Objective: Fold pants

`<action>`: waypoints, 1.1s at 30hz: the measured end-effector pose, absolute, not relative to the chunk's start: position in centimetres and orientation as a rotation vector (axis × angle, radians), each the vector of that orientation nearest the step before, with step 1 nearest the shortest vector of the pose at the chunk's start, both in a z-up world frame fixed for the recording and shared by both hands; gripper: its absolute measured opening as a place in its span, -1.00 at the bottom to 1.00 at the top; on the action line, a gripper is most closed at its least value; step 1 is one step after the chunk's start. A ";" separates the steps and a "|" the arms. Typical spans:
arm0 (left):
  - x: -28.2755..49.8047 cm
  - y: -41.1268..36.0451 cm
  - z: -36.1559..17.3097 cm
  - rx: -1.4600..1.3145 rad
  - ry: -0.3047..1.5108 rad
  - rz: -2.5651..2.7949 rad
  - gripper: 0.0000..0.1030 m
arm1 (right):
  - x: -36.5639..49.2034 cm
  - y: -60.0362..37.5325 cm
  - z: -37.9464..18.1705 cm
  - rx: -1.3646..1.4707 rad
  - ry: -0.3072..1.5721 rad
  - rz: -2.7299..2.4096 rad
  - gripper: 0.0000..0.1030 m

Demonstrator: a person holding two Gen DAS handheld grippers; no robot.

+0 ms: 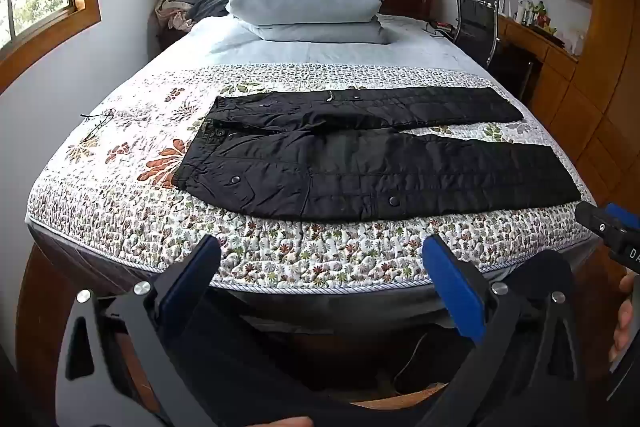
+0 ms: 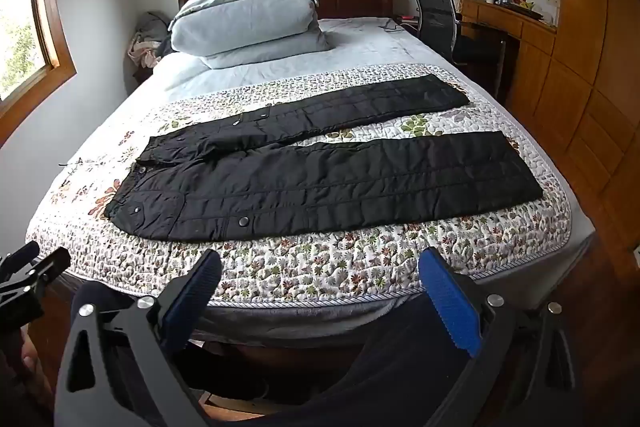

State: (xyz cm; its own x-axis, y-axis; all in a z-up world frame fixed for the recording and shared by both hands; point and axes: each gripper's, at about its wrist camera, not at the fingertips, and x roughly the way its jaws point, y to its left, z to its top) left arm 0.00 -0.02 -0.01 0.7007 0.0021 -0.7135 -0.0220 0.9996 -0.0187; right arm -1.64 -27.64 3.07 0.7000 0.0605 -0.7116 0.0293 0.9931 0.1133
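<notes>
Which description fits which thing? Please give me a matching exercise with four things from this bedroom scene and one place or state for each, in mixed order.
Things:
1. pants
2. folded duvet
3. office chair
4. left gripper

Descriptions:
A. stacked at the head of the bed
B. open, holding nothing, before the near edge of the bed
C. spread flat on the flowered quilt, legs apart
D. standing beside the bed, near the wooden desk

Pairs: 1-C, 2-A, 3-D, 4-B
</notes>
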 end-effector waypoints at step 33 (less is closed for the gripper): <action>0.1 0.4 0.5 -0.028 0.786 0.016 0.95 | -1.5 -27.4 3.4 0.109 0.791 0.029 0.93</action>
State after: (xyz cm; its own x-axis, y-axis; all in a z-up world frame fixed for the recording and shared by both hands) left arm 0.10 0.43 0.52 0.7063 0.0039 -0.7079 -0.0252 0.9995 -0.0196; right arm -1.49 -27.45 3.39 0.7027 0.0670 -0.7083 0.0146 0.9940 0.1086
